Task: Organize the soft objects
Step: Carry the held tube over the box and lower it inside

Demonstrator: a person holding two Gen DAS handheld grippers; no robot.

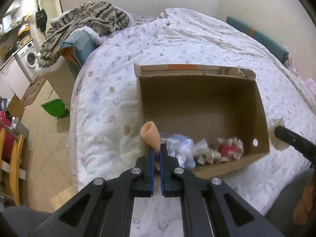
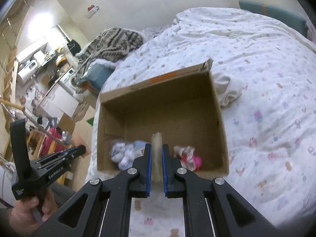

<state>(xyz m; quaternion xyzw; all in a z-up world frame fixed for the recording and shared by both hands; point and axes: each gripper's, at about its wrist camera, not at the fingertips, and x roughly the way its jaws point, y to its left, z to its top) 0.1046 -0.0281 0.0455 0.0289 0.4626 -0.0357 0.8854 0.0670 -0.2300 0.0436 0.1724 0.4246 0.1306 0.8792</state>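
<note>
A: Where do the grippers stand?

B: Both hang over the near wall of an open cardboard box sitting on a quilted bed. The left gripper is clamped on a peach tube. The right gripper pinches a pale, translucent strip.

A: What is in the box?

B: A blue-white bundle and a frilly red-pink piece lie along its near wall; the rest of the floor is bare.

A: Which step is this?

B: Seemingly the drop-off. Next, each gripper should move in past the wall, then part its fingers so the piece falls inside.
</note>
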